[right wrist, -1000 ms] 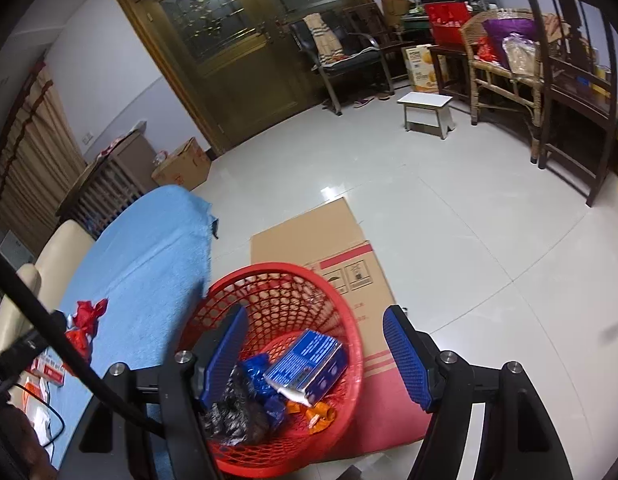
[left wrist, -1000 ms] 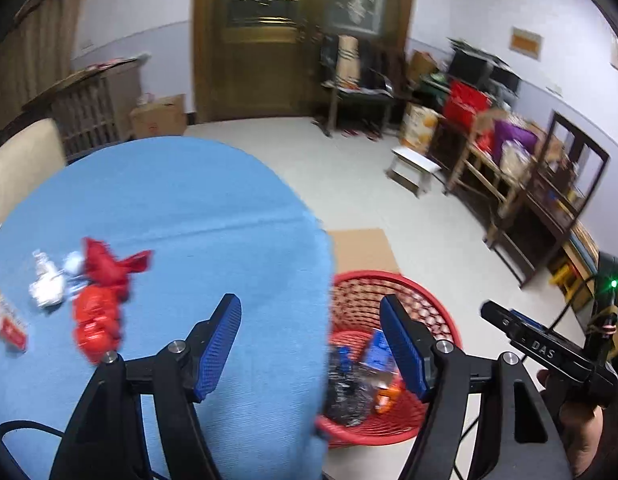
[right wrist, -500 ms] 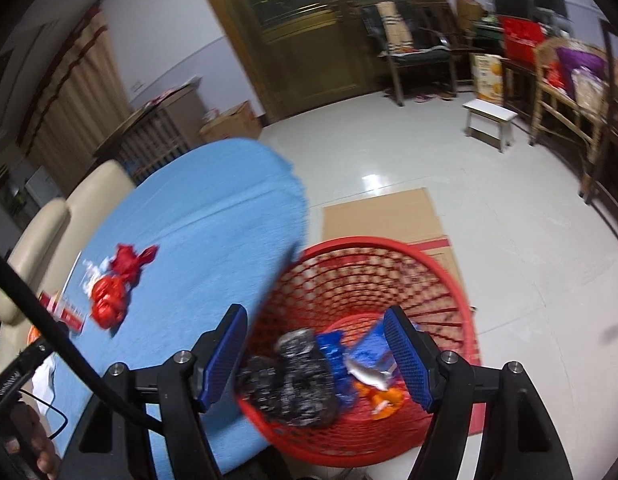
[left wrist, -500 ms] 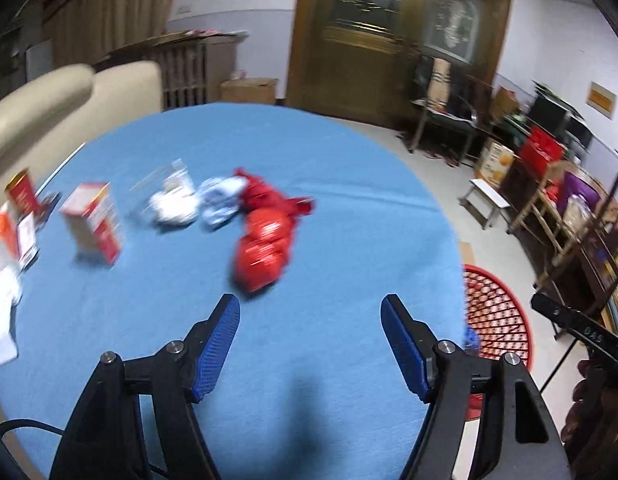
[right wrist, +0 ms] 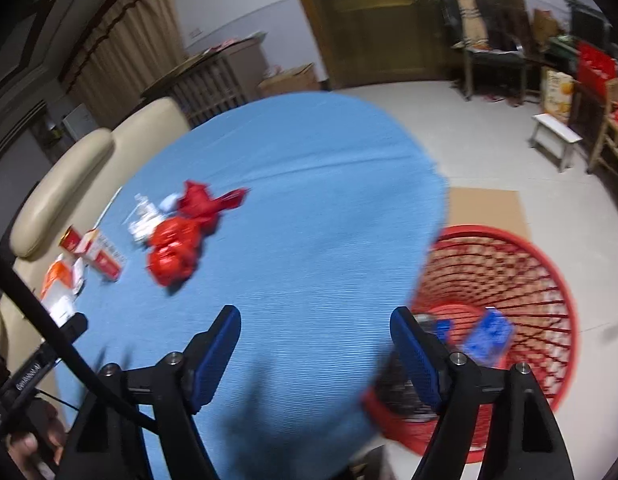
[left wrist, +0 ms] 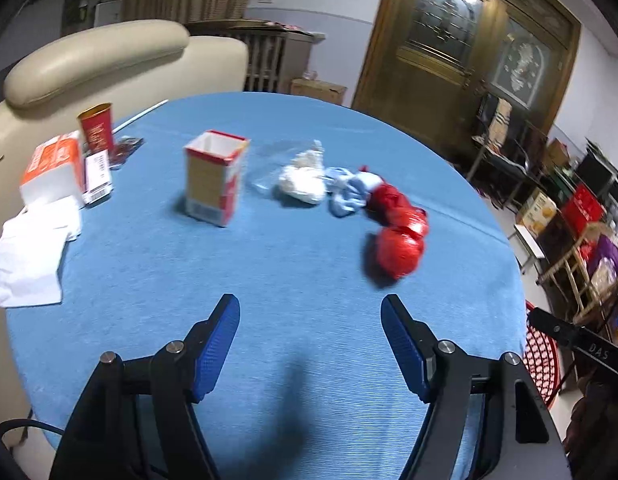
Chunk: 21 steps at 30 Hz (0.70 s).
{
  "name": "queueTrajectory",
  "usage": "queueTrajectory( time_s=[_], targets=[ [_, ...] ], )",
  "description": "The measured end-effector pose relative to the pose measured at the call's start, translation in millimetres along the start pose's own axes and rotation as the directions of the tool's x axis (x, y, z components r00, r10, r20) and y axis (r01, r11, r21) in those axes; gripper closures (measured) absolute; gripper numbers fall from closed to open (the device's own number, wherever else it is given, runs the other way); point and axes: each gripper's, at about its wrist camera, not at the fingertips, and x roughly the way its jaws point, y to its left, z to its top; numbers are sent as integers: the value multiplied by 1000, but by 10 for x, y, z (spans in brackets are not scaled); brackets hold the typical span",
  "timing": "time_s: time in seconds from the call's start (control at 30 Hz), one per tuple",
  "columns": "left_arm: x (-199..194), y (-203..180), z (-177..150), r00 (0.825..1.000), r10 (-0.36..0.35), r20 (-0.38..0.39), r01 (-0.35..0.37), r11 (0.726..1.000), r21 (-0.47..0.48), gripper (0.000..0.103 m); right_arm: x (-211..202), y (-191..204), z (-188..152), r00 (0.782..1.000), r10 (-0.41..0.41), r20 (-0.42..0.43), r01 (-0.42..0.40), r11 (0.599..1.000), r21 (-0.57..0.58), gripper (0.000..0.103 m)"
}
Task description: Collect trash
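Ahead of the left gripper (left wrist: 310,322), on the table (left wrist: 293,264), a crumpled plastic bag (left wrist: 399,226) lies ahead-right, a wad of tissue (left wrist: 303,178) just behind-left of it, and an open carton (left wrist: 215,178) stands ahead-left. The trash basket (right wrist: 505,320) sits on the floor to the right gripper's (right wrist: 315,328) right, below the table edge.

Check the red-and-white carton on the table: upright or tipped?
Upright. The carton stands on its base on the blue tablecloth, its open top facing up and the white inside showing.
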Motion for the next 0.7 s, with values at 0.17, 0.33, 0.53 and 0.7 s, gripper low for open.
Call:
queueTrajectory(
  time_s=[0.17,0.33,0.53,0.7],
  targets=[
    [-23,235,8,1000,26,13,-26,999,-40,29,254,445,56,995,84,-54,-86,995,-42,23],
    [-29,442,-2,999,45,14,-44,996,-81,29,468,925,142,988,140,-62,-146,983,-112,23],
    [-7,588,14,998,54,14,-52,993,-108,29,793,1328,311,990,121,-74,-131,981,-144,23],
    [37,677,71,998,63,18,-61,991,-117,29,1050,1490,422,993,86,-84,-98,984,-150,23]
  ],
)
